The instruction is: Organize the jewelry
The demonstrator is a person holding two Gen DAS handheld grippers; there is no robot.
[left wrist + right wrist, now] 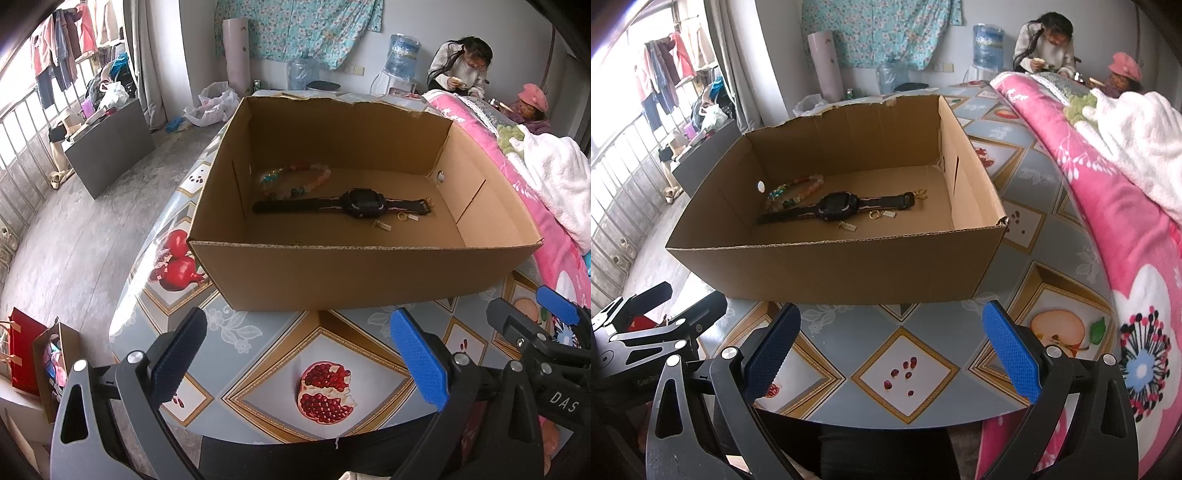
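Note:
An open cardboard box (369, 277) (831, 269) stands on the table. Inside lie a black watch (347, 204) (838, 205), a coloured bead bracelet (295, 179) (796, 190) and small gold pieces (382, 224) (849, 226) next to the watch. My left gripper (299, 354) is open and empty, held in front of the box above the table. My right gripper (890, 354) is open and empty, also in front of the box; it shows at the right edge of the left wrist view (535, 325).
The table has a fruit-patterned cloth (325, 373) (905, 365). A pink and white blanket (546, 192) (1108, 184) lies along the right side. Two people (1049, 44) sit at the far right. A red bag (22, 354) stands on the floor at left.

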